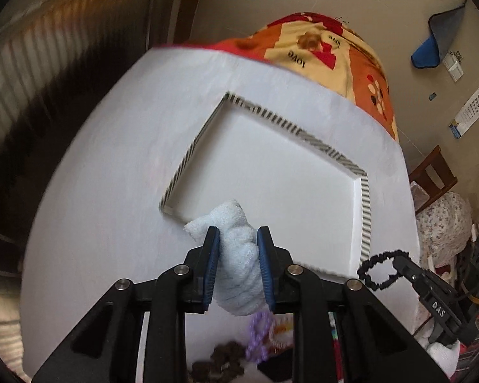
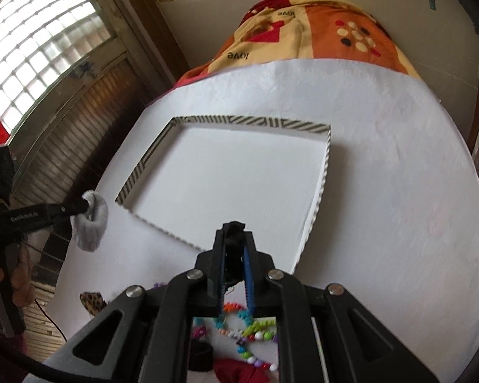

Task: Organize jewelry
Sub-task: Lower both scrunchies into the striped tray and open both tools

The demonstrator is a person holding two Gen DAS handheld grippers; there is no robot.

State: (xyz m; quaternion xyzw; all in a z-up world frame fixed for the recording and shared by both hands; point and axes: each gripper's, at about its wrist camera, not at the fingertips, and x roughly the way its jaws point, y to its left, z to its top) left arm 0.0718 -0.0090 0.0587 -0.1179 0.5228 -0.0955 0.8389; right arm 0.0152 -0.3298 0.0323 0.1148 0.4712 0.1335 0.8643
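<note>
My left gripper [image 1: 238, 239] is shut on a pale blue fluffy scrunchie [image 1: 236, 255], held above the near left corner of a shallow white tray with a striped rim [image 1: 365, 210]. It also shows in the right wrist view [image 2: 91, 223]. My right gripper [image 2: 235, 236] is shut on a black beaded bracelet [image 2: 233, 249], held above the tray's near edge [image 2: 316, 210]. In the left wrist view the bracelet [image 1: 380, 271] hangs as a loop from the right gripper [image 1: 399, 263]. The tray holds nothing.
Loose jewelry lies on the white table near me: a purple bead bracelet [image 1: 257, 335], a dark brown scrunchie [image 1: 222, 362], colourful bead bracelets [image 2: 246, 328], a dark red scrunchie [image 2: 239, 371], a leopard-print piece [image 2: 91, 301]. An orange patterned blanket [image 2: 319, 32] lies beyond the table.
</note>
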